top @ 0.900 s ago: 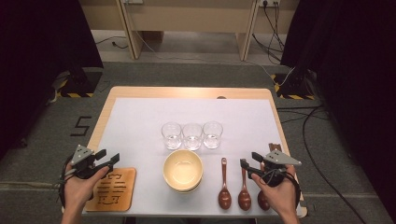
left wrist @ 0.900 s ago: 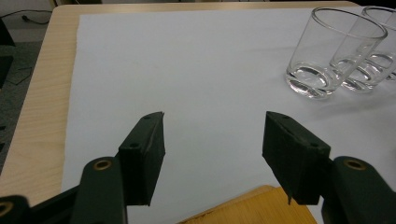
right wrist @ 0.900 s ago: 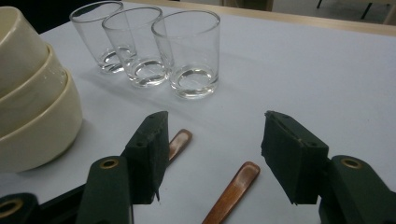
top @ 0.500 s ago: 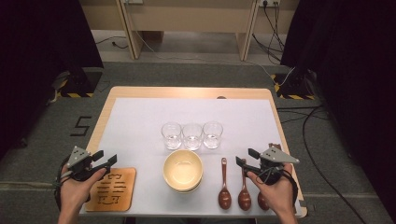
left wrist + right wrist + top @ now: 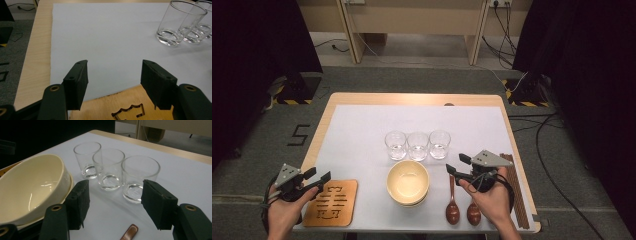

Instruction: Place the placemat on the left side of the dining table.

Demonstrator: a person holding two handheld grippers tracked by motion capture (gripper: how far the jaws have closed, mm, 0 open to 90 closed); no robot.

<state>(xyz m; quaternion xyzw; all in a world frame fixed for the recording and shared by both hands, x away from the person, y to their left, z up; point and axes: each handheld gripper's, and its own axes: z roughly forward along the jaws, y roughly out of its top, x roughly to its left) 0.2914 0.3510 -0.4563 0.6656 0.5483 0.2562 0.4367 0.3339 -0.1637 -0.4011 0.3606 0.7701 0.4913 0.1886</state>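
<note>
Three empty clear glasses [image 5: 418, 146] stand in a row mid-table on the white mat [image 5: 362, 135]. In front of them sits a cream bowl [image 5: 408, 181] on a stack. My right gripper [image 5: 457, 165] hovers open just right of the bowl, above two brown wooden spoons [image 5: 452, 210]. In the right gripper view its jaws [image 5: 115, 202] frame the rightmost glass [image 5: 140, 175], with the bowl [image 5: 32, 187] at the left and a spoon handle [image 5: 128, 232] below. My left gripper [image 5: 318, 175] is open over a wooden trivet [image 5: 332, 202], and nothing lies between its jaws [image 5: 113, 72].
Dark chopsticks [image 5: 514, 192] lie along the table's right edge beside the right hand. The left gripper view has the trivet's edge [image 5: 120, 107] below the jaws, bare mat ahead and glasses [image 5: 175, 22] at the far right. Wooden table rim [image 5: 412, 99] surrounds the mat.
My right gripper has moved left and a little forward, toward the glasses, and its hand now covers a third spoon. The left gripper has barely shifted.
</note>
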